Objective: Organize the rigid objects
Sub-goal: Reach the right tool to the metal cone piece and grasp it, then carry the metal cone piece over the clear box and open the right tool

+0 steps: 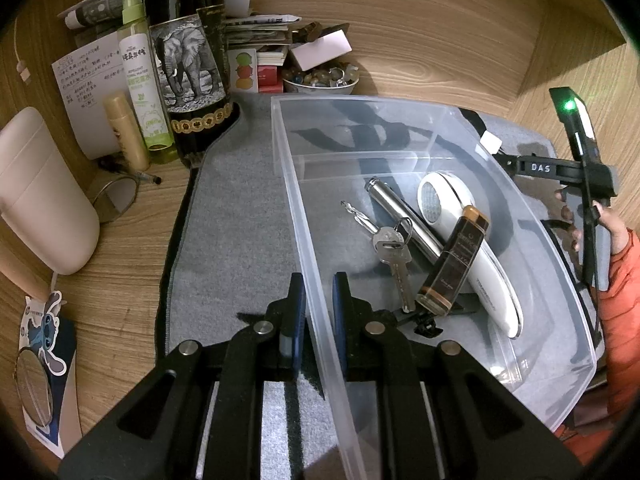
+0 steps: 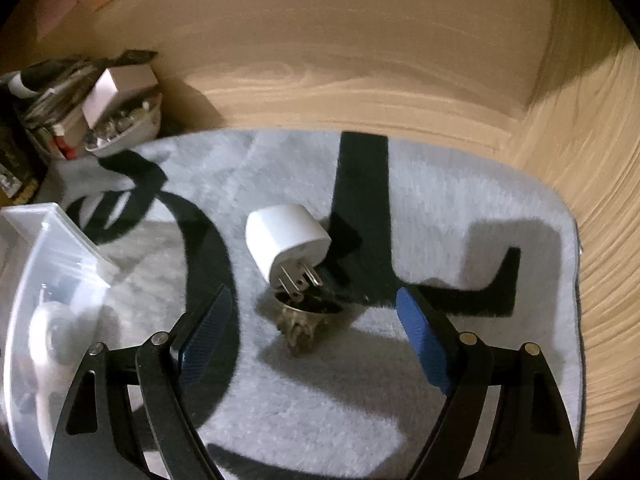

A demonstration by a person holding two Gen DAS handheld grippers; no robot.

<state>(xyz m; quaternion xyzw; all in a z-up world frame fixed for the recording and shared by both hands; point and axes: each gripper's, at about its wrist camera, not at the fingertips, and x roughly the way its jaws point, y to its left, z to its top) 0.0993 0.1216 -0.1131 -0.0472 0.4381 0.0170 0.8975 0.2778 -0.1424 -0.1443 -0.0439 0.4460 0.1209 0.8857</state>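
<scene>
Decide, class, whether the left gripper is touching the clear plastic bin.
Touching. In the left wrist view, the left gripper has its two blue-padded fingers closed on the side wall of the clear plastic bin, one outside and one inside.

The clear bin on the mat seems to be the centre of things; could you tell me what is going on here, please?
A person is sorting small items into the clear bin. The left gripper is clamped on the bin's near wall, steadying it. Inside already lie a set of keys, a silver flashlight, a white lint shaver and a brown bottle. The right gripper is wide open above a white plug adapter on the grey mat.
</scene>
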